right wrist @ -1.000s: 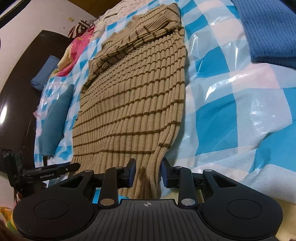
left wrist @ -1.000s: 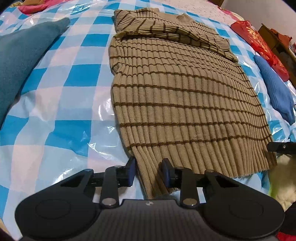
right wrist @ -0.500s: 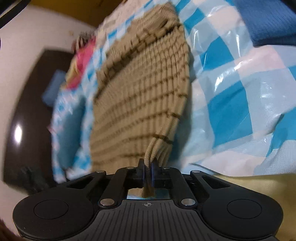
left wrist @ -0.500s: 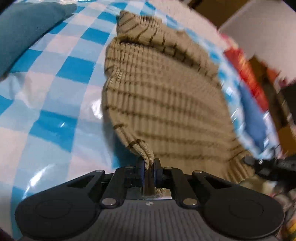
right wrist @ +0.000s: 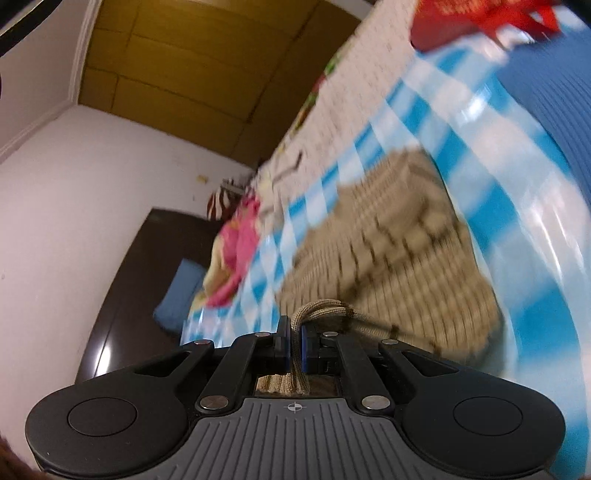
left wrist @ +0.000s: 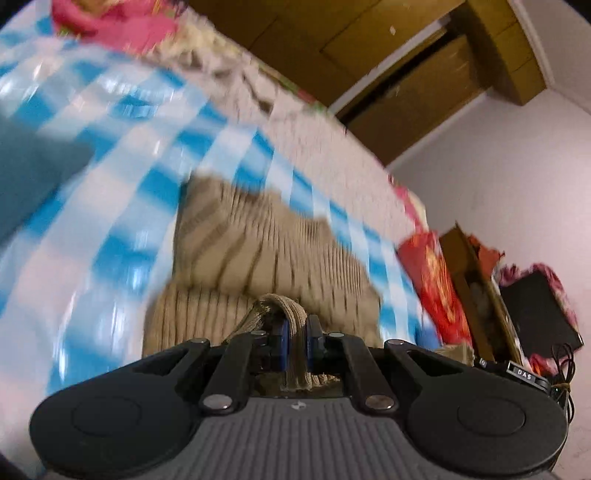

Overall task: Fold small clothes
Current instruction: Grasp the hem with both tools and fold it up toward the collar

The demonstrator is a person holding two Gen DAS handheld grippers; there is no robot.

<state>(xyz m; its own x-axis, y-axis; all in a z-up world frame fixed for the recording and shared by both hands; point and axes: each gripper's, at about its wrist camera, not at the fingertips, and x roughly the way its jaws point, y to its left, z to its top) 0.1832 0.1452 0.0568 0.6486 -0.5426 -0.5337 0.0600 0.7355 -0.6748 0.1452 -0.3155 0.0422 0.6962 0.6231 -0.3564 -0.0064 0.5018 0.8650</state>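
A tan ribbed sweater with thin brown stripes (left wrist: 266, 243) lies on the blue-and-white checked plastic sheet (left wrist: 122, 206). My left gripper (left wrist: 295, 332) is shut on the sweater's hem, which bunches up between the blue pads. The lifted hem arches over the rest of the garment toward its collar end. In the right wrist view the same sweater (right wrist: 399, 236) shows blurred. There my right gripper (right wrist: 294, 343) is shut on the other hem corner, with knit pinched between its pads. Both views are smeared by motion.
A dark teal garment (left wrist: 33, 170) lies left on the sheet and a blue knit (right wrist: 546, 96) lies right. Pink cloth (left wrist: 110, 18) and a red bag (left wrist: 428, 273) sit at the bed's edges. A dark headboard (right wrist: 144, 266) and wooden doors (left wrist: 388, 74) stand behind.
Both grippers went from open around the hem to shut on it. They have lifted it and carried it forward over the sweater; the views tilted up to the wall and doors.
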